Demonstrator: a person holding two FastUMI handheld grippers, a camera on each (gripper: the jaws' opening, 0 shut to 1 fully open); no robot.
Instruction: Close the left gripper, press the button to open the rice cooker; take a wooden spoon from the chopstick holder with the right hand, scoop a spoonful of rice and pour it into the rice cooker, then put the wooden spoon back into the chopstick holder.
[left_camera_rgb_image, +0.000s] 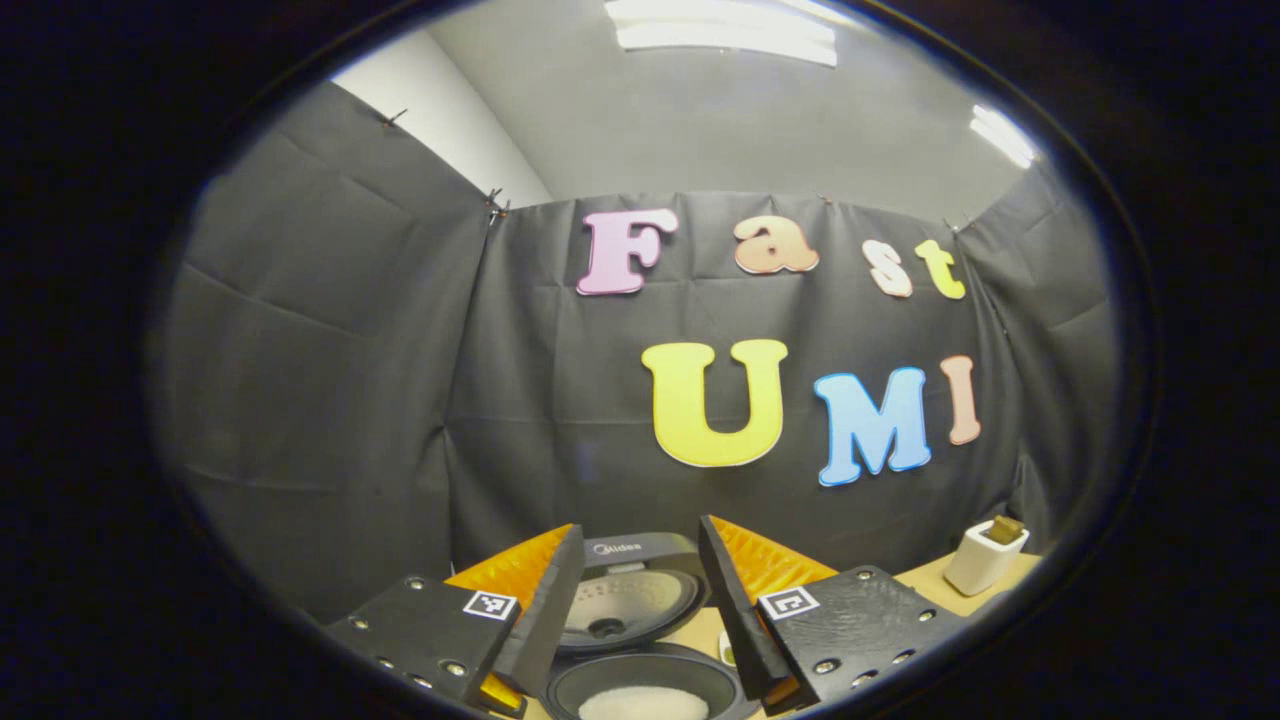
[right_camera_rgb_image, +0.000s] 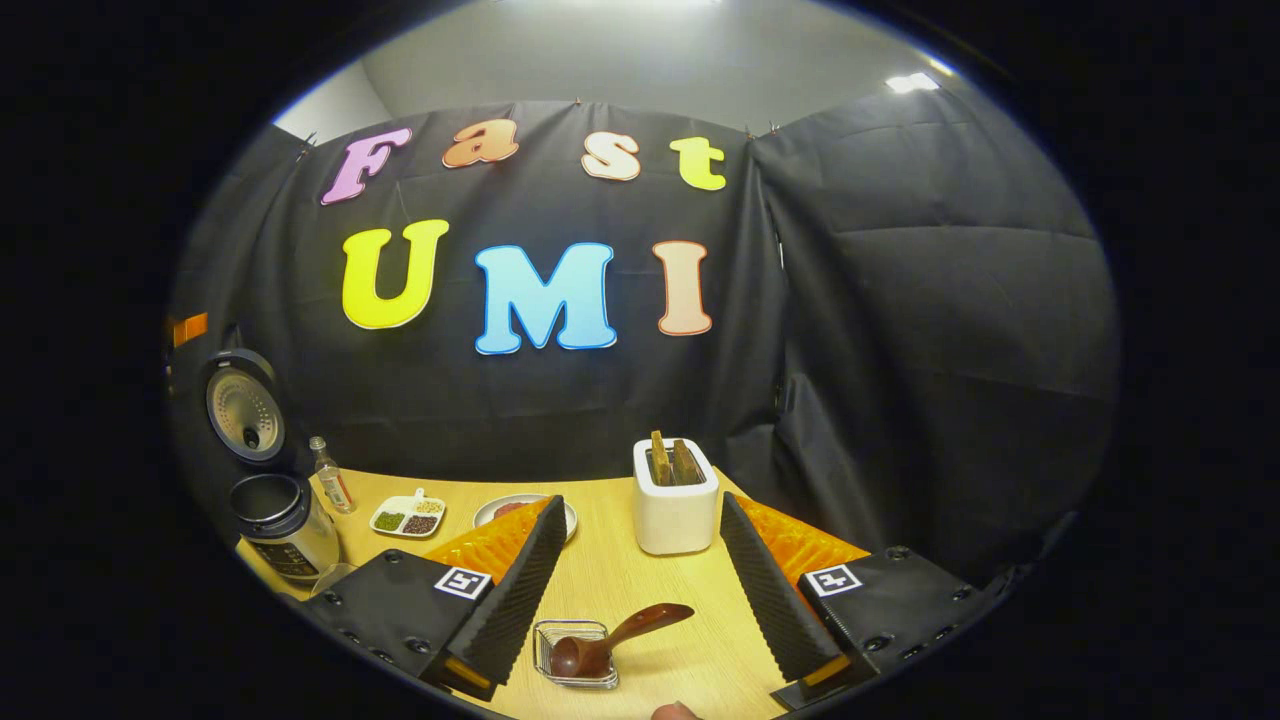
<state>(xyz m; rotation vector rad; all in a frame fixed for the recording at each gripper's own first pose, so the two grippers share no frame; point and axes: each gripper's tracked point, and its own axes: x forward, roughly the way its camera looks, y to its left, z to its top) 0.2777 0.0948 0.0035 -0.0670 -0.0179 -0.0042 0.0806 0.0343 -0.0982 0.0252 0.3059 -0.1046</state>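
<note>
In the left gripper view the rice cooker (left_camera_rgb_image: 570, 690) stands open right below my left gripper (left_camera_rgb_image: 640, 525). Its lid (left_camera_rgb_image: 630, 600) is tipped up and white rice (left_camera_rgb_image: 643, 705) lies in the pot. The left gripper is open and holds nothing. In the right gripper view the wooden spoon (right_camera_rgb_image: 620, 638) rests with its bowl in a small clear box (right_camera_rgb_image: 574, 655) on the table, handle slanting up to the right. My right gripper (right_camera_rgb_image: 640, 500) is open above it, fingers apart from the spoon. The white chopstick holder (right_camera_rgb_image: 675, 500) stands beyond, with wooden pieces in it. The open cooker (right_camera_rgb_image: 275, 515) is far left.
On the wooden table (right_camera_rgb_image: 640, 580) near the cooker stand a small bottle (right_camera_rgb_image: 333, 480), a divided dish of beans (right_camera_rgb_image: 407, 517) and a plate (right_camera_rgb_image: 515, 508). Black cloth walls close in behind and on the right. The white holder (left_camera_rgb_image: 985, 555) sits at the right of the left gripper view.
</note>
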